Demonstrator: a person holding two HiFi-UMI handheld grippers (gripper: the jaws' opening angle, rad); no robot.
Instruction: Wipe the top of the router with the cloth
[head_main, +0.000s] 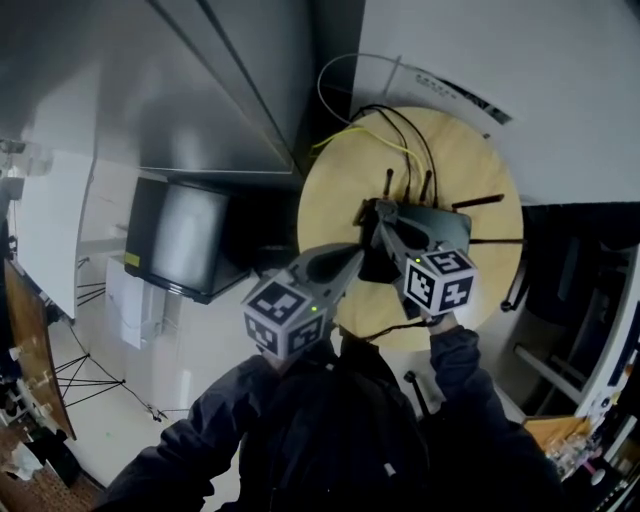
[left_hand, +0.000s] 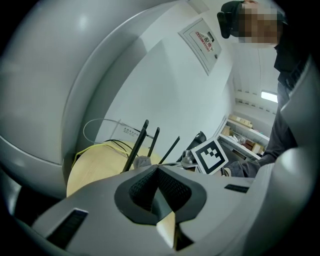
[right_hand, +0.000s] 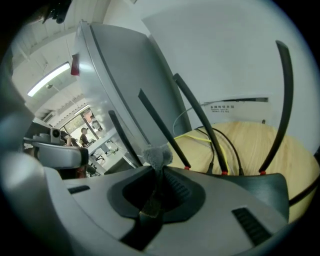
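Note:
A black router (head_main: 432, 222) with several thin antennas (right_hand: 196, 116) lies on a round wooden table (head_main: 470, 150). My right gripper (head_main: 379, 218) is at the router's left end, shut on a small grey cloth (right_hand: 158, 156); a tuft of the cloth sticks out past the jaw tips. The router body (right_hand: 262, 187) lies just right of those jaws. My left gripper (head_main: 356, 256) hovers over the table's near-left edge, beside the right one, shut with nothing between its pads. From it I see the antennas (left_hand: 136, 145) and a bit of the cloth (left_hand: 143, 161).
Black and yellow cables (head_main: 402, 150) run from the router's back toward the wall, and a white cable loop (head_main: 338, 85) hangs there. A dark screen-like box (head_main: 185, 240) stands on the floor to the left, under a grey cabinet (head_main: 200, 80).

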